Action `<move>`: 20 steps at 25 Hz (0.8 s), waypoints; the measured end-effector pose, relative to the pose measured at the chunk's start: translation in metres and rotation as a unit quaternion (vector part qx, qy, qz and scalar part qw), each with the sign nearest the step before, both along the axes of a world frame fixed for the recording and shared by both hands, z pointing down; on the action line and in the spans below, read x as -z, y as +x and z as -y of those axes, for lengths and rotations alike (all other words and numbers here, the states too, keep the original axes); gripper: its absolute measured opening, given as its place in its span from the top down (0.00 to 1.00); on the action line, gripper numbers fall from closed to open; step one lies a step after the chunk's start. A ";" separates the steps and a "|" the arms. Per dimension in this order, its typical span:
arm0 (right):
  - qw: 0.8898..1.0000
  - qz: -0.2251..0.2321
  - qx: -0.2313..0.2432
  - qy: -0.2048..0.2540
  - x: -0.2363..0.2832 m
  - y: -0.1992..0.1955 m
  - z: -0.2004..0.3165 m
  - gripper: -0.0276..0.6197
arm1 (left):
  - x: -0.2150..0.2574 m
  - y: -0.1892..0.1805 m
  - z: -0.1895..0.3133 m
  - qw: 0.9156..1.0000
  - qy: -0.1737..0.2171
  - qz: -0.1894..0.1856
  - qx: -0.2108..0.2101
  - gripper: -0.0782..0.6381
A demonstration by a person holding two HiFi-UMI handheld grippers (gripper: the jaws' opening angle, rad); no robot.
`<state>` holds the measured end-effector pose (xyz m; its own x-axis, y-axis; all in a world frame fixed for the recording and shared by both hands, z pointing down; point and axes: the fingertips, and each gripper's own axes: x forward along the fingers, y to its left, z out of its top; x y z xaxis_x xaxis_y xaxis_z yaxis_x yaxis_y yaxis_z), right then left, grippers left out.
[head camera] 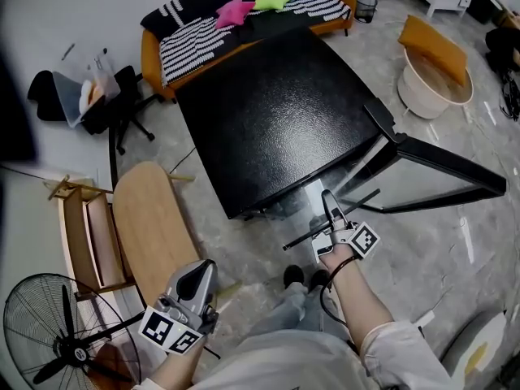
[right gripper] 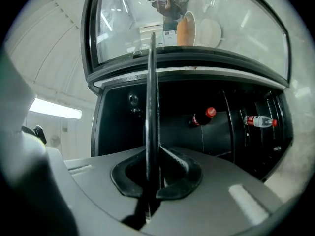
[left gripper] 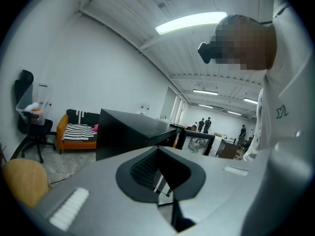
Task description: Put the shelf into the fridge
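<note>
A black fridge (head camera: 276, 112) stands on the floor with its glass door (head camera: 439, 173) swung open to the right. Just in front of the opening, my right gripper (head camera: 329, 211) is shut on the shelf (head camera: 357, 202), a thin dark-framed panel. In the right gripper view the shelf (right gripper: 150, 97) shows edge-on, running up from between the pads (right gripper: 170, 163) toward the fridge's dark inside (right gripper: 167, 132). Two bottles (right gripper: 203, 117) lie in there. My left gripper (head camera: 195, 279) is held low by the body, shut and holding nothing, and it points at the fridge (left gripper: 130, 132) in its own view.
An oval wooden table (head camera: 150, 226) and a wooden rack (head camera: 81, 234) stand left of the fridge. A floor fan (head camera: 61, 340) is at the bottom left. Behind the fridge are a sofa (head camera: 244, 15) and an office chair (head camera: 106, 104). A white tub (head camera: 435, 75) sits far right.
</note>
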<state>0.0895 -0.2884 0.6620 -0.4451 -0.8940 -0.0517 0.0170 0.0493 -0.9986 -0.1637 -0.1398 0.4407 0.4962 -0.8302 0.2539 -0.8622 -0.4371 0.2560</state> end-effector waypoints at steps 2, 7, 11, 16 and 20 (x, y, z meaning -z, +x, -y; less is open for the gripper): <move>1.000 0.000 -0.001 0.001 0.001 -0.003 0.005 0.94 | -0.001 -0.002 0.001 1.000 -0.001 0.000 0.001 0.90; 1.000 -0.009 0.000 -0.004 -0.003 -0.010 0.016 0.94 | -0.001 -0.006 0.002 1.000 -0.001 -0.001 0.006 0.90; 1.000 -0.009 -0.001 0.000 -0.001 -0.017 0.028 0.94 | 0.001 -0.009 0.004 1.000 0.001 -0.002 0.009 0.90; 1.000 -0.005 0.001 0.009 -0.001 -0.024 0.046 0.94 | 0.002 -0.015 0.003 1.000 0.001 0.000 0.018 0.90; 1.000 -0.002 -0.001 0.010 -0.001 -0.033 0.061 0.94 | 0.000 -0.020 0.000 1.000 -0.002 0.002 0.024 0.90</move>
<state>0.0566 -0.3492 0.6630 -0.4437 -0.8937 -0.0673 0.0137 0.0684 -0.9976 -0.1836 -0.1400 0.4404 0.4542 -0.8524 0.2592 -0.8836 -0.3936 0.2537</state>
